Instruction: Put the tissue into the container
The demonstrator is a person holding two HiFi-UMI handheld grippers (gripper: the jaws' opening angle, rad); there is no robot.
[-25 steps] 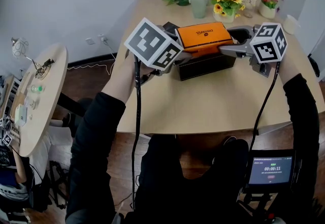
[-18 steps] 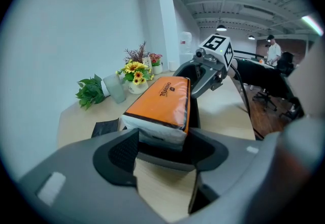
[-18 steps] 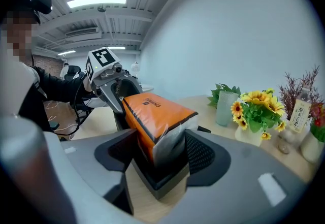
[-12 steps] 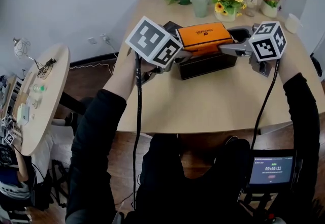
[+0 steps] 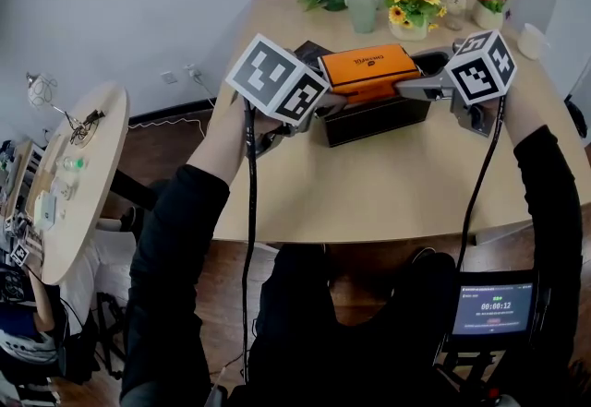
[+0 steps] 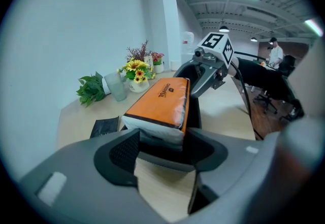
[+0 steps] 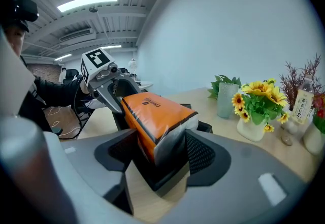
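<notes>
Since a second ago the right gripper (image 5: 413, 88) has rolled so its marker cube tips upward, and the left gripper (image 5: 330, 106) has just been closing its jaws on the near end of the tissue pack (image 5: 369, 67), which has barely shifted. Head view: the two grippers clamp opposite ends of the orange pack, keeping it level right over the black container (image 5: 379, 121) on the table (image 5: 369, 197), seemingly so it can be lowered in evenly. A dark word is printed on the pack's top, perhaps "CHEERFUL", too small to be sure. A screen (image 5: 491, 308) by the person's knee reads 00:00:12. Left gripper view: both pads press the pack's white end (image 6: 160, 103), with the open container (image 6: 194, 116) beneath and the right gripper (image 6: 202, 76) gripping the far end. Right gripper view: its pads squeeze the crinkled plastic end (image 7: 160, 119) above the container's rim (image 7: 161, 181); sunflowers (image 7: 256, 98) stand behind.
</notes>
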